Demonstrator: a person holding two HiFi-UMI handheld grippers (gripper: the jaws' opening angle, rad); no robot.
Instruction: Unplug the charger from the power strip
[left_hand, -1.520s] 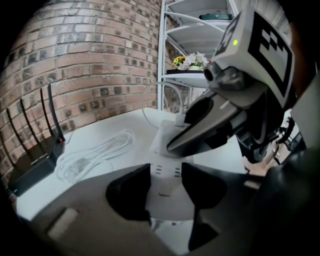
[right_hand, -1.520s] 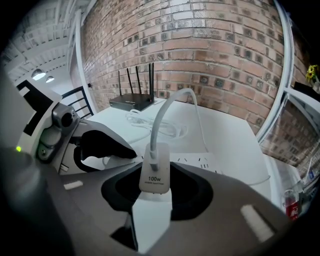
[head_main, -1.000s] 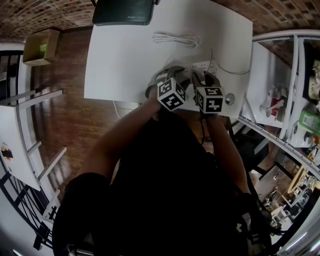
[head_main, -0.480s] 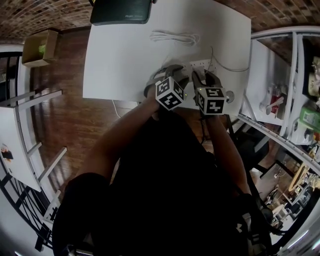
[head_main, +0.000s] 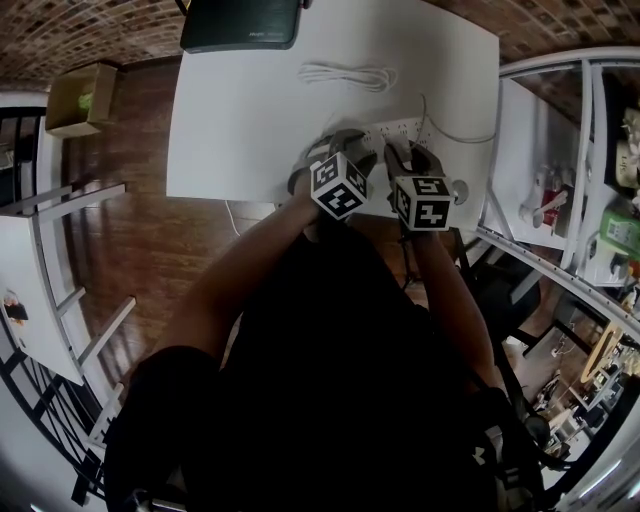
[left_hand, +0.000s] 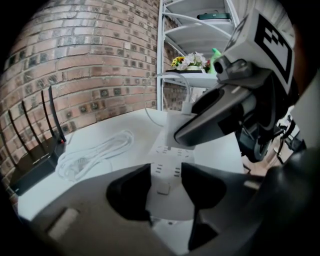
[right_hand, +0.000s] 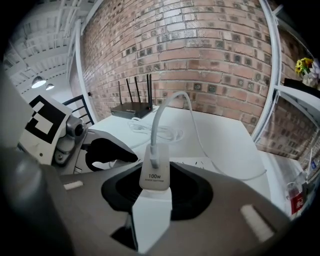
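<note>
Right gripper view: the right gripper (right_hand: 153, 197) is clamped on the white charger (right_hand: 154, 176), judged seated in the power strip (left_hand: 172, 150). The strip's near end is pinched between the left gripper's (left_hand: 166, 176) closing jaws. Should that hold slip, the strip could be lifted with the charger and the cable (right_hand: 162, 107) strained.

On the tabletop (head_main: 250, 120), the power strip (left_hand: 170, 150) lay near the front right edge with the charger (right_hand: 155, 177) standing on it, the coiled cable (head_main: 350, 76) lay behind the strip, and the router (head_main: 240, 25) sat at the far edge, left of the cable.
</note>
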